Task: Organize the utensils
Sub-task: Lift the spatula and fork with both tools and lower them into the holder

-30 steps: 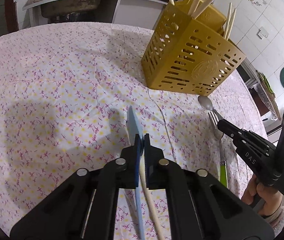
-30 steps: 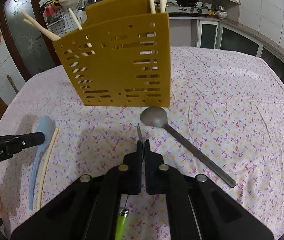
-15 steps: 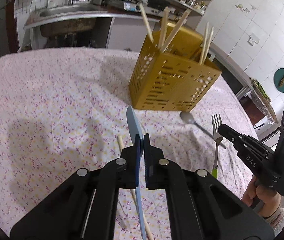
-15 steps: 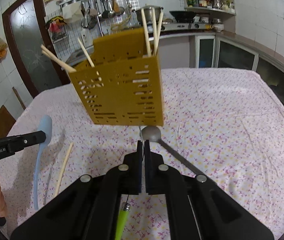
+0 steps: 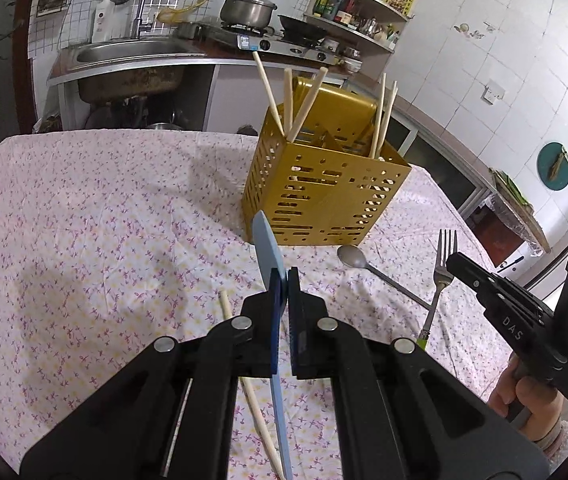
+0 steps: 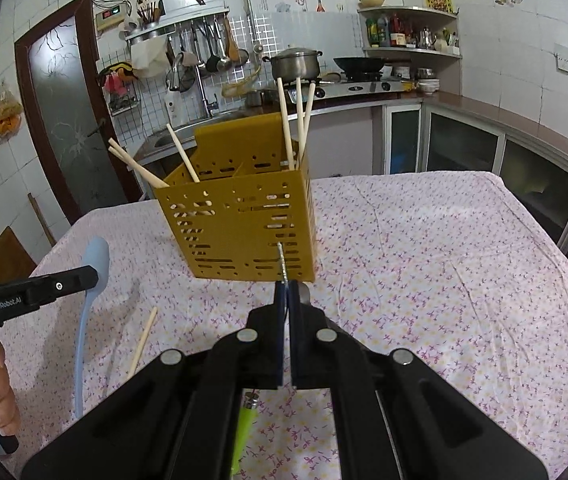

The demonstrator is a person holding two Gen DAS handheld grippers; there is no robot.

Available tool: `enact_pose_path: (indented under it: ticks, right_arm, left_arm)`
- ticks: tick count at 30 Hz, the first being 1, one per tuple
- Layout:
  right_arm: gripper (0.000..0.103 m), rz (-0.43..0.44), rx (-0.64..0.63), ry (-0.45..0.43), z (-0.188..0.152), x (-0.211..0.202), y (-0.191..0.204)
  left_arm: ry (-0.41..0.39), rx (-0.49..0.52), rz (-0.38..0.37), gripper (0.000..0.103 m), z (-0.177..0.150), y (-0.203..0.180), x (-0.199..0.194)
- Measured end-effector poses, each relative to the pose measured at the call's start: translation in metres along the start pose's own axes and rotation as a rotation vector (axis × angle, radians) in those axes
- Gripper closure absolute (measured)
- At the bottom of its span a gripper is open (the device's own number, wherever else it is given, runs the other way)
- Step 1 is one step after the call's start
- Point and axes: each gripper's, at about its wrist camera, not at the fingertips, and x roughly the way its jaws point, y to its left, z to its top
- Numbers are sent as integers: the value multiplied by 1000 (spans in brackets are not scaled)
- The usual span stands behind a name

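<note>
Both utensils up — holder next.
Your L gripper (image 5: 286, 276) pinches the blue spoon (image 5: 267, 246), R gripper (image 6: 287, 286) pinches the fork (image 5: 442, 268); yellow holder (image 5: 324, 196) at 12 o'clock. Keep tips above its rim, drop w/ handles down. Floral tablecloth (image 6: 424, 260), kitchen counter behind — metal spoon (image 5: 354, 258), chopstick (image 6: 143, 340) remain.

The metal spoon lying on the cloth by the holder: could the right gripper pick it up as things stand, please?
Probably not yet: the right gripper is shut on the fork, so its jaws are occupied. The metal spoon itself lies uncovered on the tablecloth in front of the yellow holder.
</note>
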Motion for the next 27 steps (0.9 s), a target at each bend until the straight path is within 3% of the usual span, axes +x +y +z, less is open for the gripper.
enact_pose_path:
  ticks: [14, 19, 27]
  right_arm:
    - [102, -36, -35, -114, 18, -26, 0]
    - [102, -54, -46, -153, 39, -32, -3]
    - [102, -75, -69, -221, 90, -40, -10]
  left_arm:
    - [-97, 55, -10, 101, 16, -15, -18]
    - [-130, 79, -17, 101, 30, -25, -21]
    - [-213, 133, -38, 101, 79, -47, -30]
